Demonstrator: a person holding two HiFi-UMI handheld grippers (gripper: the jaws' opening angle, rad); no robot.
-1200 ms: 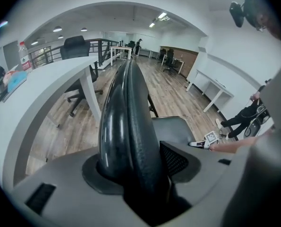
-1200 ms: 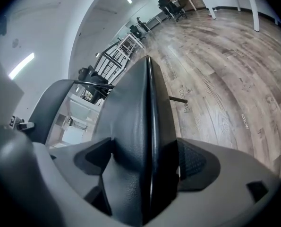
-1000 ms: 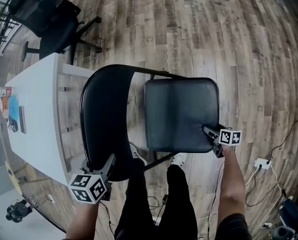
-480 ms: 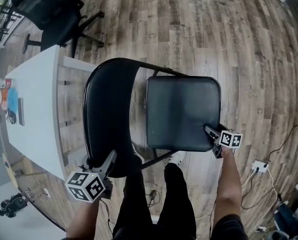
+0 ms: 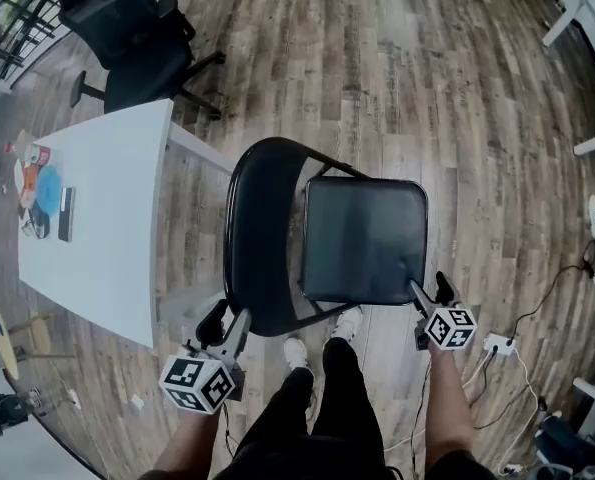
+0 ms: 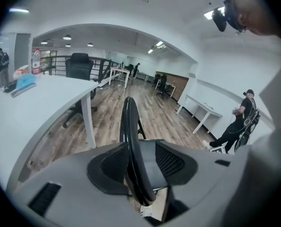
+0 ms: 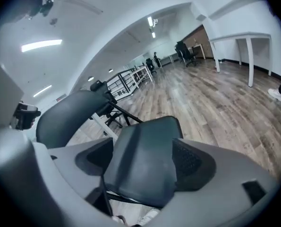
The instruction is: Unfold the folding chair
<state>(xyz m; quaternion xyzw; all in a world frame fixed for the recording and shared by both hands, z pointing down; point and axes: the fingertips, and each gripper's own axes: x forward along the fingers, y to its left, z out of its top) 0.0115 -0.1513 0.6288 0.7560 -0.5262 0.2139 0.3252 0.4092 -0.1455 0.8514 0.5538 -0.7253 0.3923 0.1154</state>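
The folding chair (image 5: 327,243) stood opened on the wood floor (image 5: 427,88), directly in front of the person's legs (image 5: 317,408) and just beside the end of a white table (image 5: 107,218). Its dark seat (image 5: 367,238) lay face up, with the black curved backrest (image 5: 259,238) rising along the side nearest the table. The right gripper (image 5: 427,286) was at the seat's near corner. In the right gripper view that corner filled the gap from pad to pad, so the jaws were pinched on the seat. The left gripper (image 5: 228,315) was at the lower near end of the backrest. Its jaws were closing, and the left gripper view showed the backrest's thin rim standing edge-on between them, close to the left pad with a gap on its other side, so it was not yet clamped. Small items lay at the table's far end, among them something blue (image 5: 47,190). A black office chair (image 5: 132,33) stood beyond the table, well apart from the folding chair, and a white power strip (image 5: 497,345) lay on the floor near the right gripper.
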